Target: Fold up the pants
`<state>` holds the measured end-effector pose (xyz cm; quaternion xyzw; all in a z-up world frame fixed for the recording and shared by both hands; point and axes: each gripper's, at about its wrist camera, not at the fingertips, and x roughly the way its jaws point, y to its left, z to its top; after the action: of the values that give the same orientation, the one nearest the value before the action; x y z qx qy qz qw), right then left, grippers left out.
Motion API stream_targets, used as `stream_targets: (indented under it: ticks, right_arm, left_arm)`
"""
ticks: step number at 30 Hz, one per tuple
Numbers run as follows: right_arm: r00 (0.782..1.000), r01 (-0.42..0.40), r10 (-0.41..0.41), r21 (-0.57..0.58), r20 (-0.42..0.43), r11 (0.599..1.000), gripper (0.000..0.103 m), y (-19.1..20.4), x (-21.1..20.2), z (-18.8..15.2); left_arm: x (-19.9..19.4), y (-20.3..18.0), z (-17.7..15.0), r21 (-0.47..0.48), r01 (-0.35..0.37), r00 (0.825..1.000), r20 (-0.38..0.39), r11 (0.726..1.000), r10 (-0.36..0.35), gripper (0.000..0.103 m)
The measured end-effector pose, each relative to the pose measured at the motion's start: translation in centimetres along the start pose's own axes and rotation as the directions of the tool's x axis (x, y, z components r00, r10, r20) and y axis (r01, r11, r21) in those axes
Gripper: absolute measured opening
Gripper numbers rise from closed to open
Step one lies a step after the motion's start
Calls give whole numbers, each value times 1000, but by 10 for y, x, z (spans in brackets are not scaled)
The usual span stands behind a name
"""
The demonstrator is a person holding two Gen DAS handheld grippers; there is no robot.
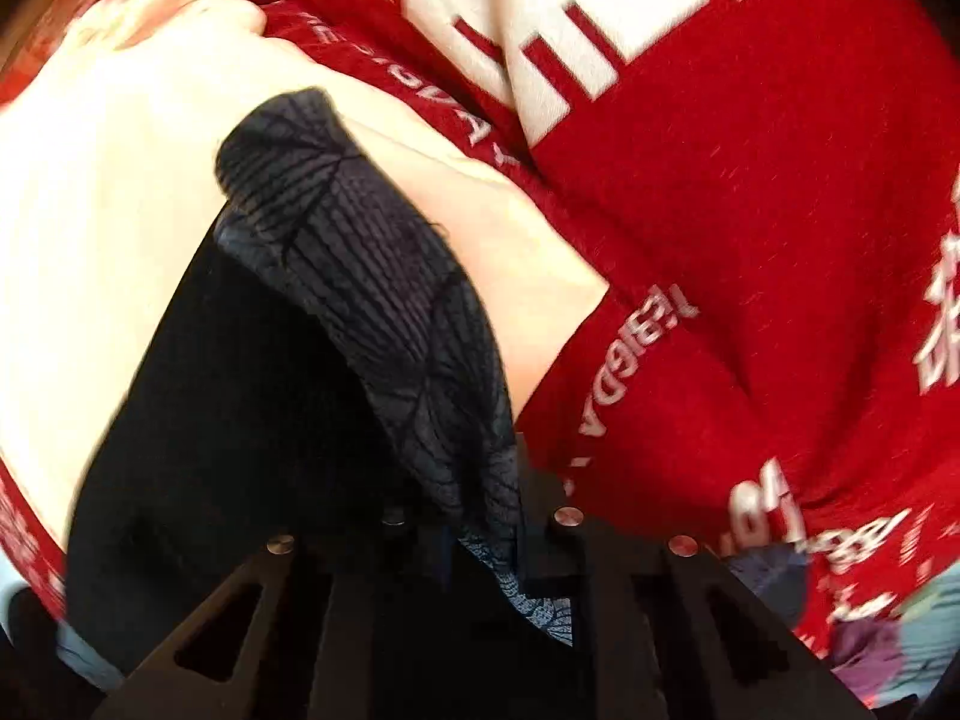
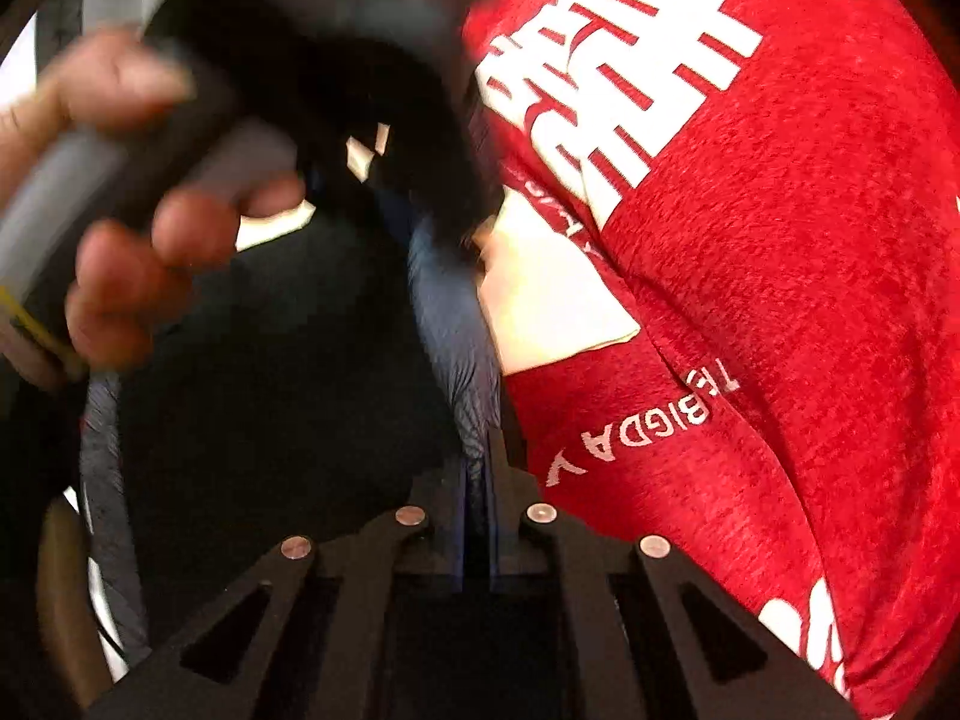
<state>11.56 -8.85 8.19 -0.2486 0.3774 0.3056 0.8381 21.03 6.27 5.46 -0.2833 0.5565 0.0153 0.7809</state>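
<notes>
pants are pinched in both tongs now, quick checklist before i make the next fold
1. Left tongs shut on the pants: ok, the ribbed dark band runs down between the fingers.
2. Right tongs shut on the pants: ok, a blue-grey ribbed edge is clamped in the narrow gap.
3. Only one layer gripped in each: cannot tell, the fabric bunches at both grips.
4. Red printed cloth under the pants free of the grips: ok, it lies beside both tongs, not between the fingers.
5. Pants flat and smooth: not ok, they hang in folds.
6. The hand on the other tool clear of the right tongs: ok, it is off to the side.
</notes>
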Motion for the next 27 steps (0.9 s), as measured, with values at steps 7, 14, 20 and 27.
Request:
stream_targets:
  ticks: [7,14,20,27]
  right_arm:
    - [999,32,-32,12,41,999,4,30,-44,-11]
    - [998,40,-40,-4,50,999,4,60,-72,-22]
    - [990,129,-134,-132,-30,983,92,82,-61,-35]
    - [959,228,-262,-264,-104,937,90,51,-39,-38]
  left_arm:
    - [-64,11,-65,89,77,990,108,993,-87,14]
    - [-92,66,-126,74,153,984,76,985,-158,12]
    - [-89,82,-135,49,169,984,46,984,-171,12]
    - [-94,80,-136,64,165,985,49,984,-168,12]
